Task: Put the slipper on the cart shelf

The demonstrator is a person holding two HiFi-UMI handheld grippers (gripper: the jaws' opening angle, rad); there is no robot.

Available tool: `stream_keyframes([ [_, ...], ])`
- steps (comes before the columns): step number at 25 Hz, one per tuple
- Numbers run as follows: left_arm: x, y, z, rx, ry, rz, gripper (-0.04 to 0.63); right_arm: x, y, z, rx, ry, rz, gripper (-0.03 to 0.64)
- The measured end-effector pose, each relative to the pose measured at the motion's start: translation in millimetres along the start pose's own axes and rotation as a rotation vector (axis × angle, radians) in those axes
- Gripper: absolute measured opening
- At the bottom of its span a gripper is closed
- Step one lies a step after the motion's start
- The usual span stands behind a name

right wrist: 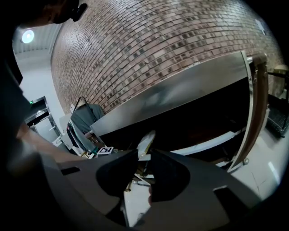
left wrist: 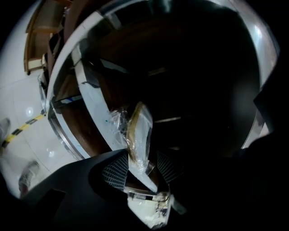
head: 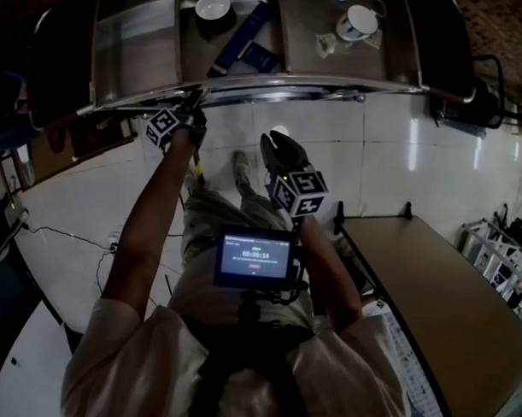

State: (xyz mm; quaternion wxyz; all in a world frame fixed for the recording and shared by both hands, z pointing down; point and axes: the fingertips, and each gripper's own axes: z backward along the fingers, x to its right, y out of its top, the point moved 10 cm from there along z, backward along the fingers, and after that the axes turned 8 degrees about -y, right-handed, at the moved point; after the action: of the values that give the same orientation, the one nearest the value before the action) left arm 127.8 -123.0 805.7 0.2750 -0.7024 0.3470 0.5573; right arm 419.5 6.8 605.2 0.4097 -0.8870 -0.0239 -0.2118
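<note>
A pale slipper in clear plastic wrap (left wrist: 137,133) lies between the ribbed pads (left wrist: 114,172) of my left gripper (left wrist: 142,169), its toe pointing into the dark lower shelf (left wrist: 189,90) of the steel cart. The pads stand a little off its sides, so this gripper is open. In the head view the left gripper (head: 195,98) sits right at the cart's front rim (head: 274,80). My right gripper (head: 280,142) hangs lower, over the floor. Its jaws (right wrist: 143,155) stand close together on a second pale slipper (right wrist: 146,140) whose end sticks out towards the cart.
On the cart's top lie a white bowl (head: 212,5), a cup (head: 357,23) and a blue box (head: 248,36). A wooden table (head: 429,286) stands at the right. Cables (head: 72,235) trail over the white tile floor at the left. Behind the cart rises a brick wall (right wrist: 158,45).
</note>
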Motion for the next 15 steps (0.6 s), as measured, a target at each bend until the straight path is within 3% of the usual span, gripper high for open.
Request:
stream_keyframes([
  [7, -2, -7, -23, -0.365, 0.147, -0.364, 0.206, -2, -6, -2, -0.007, 0.005, 0.009, 0.1],
  [12, -4, -8, -22, -0.573, 0.469, -0.775, 0.206, -3, -9, -2, -0.008, 0.004, 0.013, 0.1],
  [13, -5, -8, -20, -0.582, 0.497, -0.807, 0.206, -3, -10, -2, -0.009, 0.003, 0.013, 0.1],
  [15, -10, -7, -14, -0.566, 0.514, -0.787, 0.206, -2, -12, -1, -0.012, 0.001, 0.012, 0.1],
])
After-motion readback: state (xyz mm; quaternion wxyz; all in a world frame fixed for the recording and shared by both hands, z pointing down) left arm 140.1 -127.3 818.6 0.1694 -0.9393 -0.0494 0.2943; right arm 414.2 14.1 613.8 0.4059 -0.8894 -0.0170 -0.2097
